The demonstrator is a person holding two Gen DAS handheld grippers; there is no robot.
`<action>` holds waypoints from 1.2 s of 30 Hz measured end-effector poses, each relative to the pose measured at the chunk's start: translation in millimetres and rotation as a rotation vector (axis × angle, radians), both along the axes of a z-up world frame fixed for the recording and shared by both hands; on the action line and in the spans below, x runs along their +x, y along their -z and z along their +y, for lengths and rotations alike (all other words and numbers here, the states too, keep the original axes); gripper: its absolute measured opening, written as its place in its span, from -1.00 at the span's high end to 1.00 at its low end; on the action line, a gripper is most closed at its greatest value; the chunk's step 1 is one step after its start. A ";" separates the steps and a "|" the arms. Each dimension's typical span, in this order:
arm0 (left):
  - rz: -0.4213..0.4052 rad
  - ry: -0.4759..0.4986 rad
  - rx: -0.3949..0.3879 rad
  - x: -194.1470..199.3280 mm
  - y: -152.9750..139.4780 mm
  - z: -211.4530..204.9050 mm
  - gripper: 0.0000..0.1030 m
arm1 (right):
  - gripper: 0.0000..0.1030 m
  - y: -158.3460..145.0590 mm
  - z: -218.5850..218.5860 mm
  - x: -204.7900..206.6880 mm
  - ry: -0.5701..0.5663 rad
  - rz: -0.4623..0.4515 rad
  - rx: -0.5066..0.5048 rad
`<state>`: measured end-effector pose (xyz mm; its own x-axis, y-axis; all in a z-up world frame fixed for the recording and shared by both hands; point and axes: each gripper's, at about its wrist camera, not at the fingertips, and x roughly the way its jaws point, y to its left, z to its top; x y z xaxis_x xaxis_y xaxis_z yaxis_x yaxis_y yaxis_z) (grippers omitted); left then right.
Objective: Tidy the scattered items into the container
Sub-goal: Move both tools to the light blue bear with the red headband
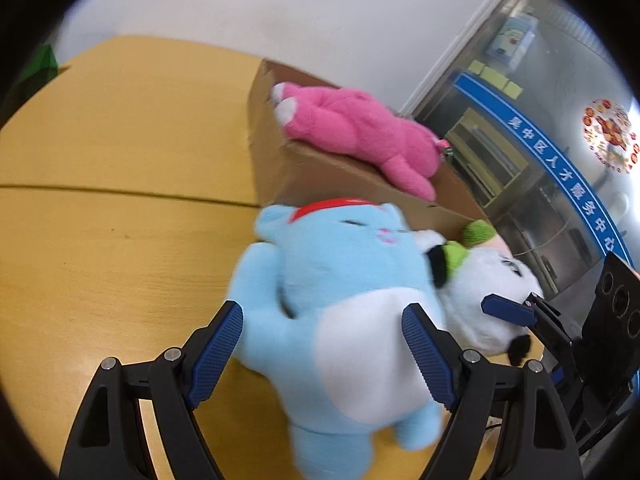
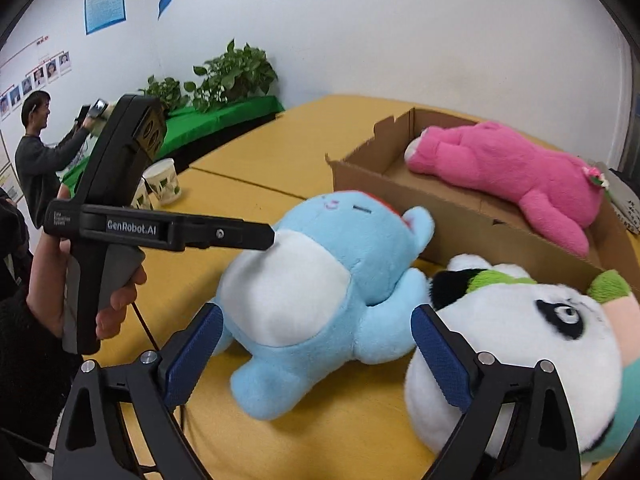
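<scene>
The left claw (image 1: 322,344) was wide open around the blue toy (image 1: 340,320), near the box (image 2: 460,208). The right claw (image 2: 316,348) was open too. The blurry toy maybe wobbled, so a pinch could slip.

Free room: bare surface (image 1: 120,152) from 9 to 11 o'clock of the blue plush (image 1: 340,312), left wrist view. Box (image 2: 440,204) interior open at its 9 o'clock end.

Obstacles: pink plush (image 2: 516,168) fills the box from centre to 3 o'clock. Blue plush lies against the box's near wall, between the left fingers (image 1: 216,344). Panda (image 2: 520,344) touches the blue plush at 4 o'clock and presses the right finger (image 2: 440,356). Cups (image 2: 162,182) at 10 o'clock, well apart.
</scene>
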<state>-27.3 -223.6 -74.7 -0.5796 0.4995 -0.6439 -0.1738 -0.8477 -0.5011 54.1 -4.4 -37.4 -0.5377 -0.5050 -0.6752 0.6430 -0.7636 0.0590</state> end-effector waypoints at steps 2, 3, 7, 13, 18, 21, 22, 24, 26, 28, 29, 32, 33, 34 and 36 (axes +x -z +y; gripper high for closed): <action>-0.007 0.023 0.045 1.3 6.0 0.0 -0.56 | -0.77 5.7 -5.8 1.4 -0.029 0.007 0.020; -0.010 0.035 0.068 2.0 9.0 0.1 -0.56 | -0.74 8.0 -8.2 3.6 -0.051 0.007 0.024; -0.025 0.084 0.115 10.2 17.1 6.3 -0.56 | -0.67 16.7 -14.4 19.2 -0.139 -0.020 0.013; -0.034 0.085 0.095 29.8 15.7 8.7 -0.55 | -0.68 16.8 -4.9 26.7 -0.151 -0.030 -0.028; -0.033 0.005 0.134 25.3 17.0 -13.4 -0.56 | -0.62 8.2 4.2 20.0 -0.084 0.011 -0.018; -0.052 -0.034 0.158 10.8 24.4 -25.7 -0.56 | -0.61 6.5 8.0 3.0 -0.024 0.018 0.033; -0.062 -0.039 0.162 4.9 27.7 -28.1 -0.56 | -0.61 7.5 6.6 -1.3 -0.022 0.010 0.052; -0.084 -0.021 0.177 -5.7 35.6 -26.0 -0.51 | -0.57 10.5 2.1 -6.7 -0.049 -0.008 0.069; -0.091 0.009 0.217 -9.3 39.8 -21.8 -0.29 | -0.33 15.5 -4.9 -1.8 -0.111 -0.041 0.071; -0.077 0.025 0.238 -6.8 38.4 -19.2 -0.18 | -0.34 20.0 -8.1 6.0 -0.129 -0.039 0.084; -0.075 0.024 0.225 -3.0 36.8 -18.3 -0.12 | -0.35 22.2 -9.3 10.0 -0.133 -0.032 0.091; -0.075 0.022 0.197 11.4 32.7 -17.5 0.00 | -0.36 20.7 -3.3 17.1 -0.166 -0.081 0.011; -0.077 0.018 0.187 18.4 30.8 -18.3 0.03 | -0.37 19.7 -0.9 19.2 -0.178 -0.101 -0.021; -0.078 0.012 0.177 25.5 28.6 -19.3 0.03 | -0.39 18.7 0.1 22.7 -0.201 -0.115 -0.047; -0.078 -0.001 0.160 40.8 24.2 -22.0 0.04 | -0.41 17.4 0.9 29.9 -0.238 -0.118 -0.069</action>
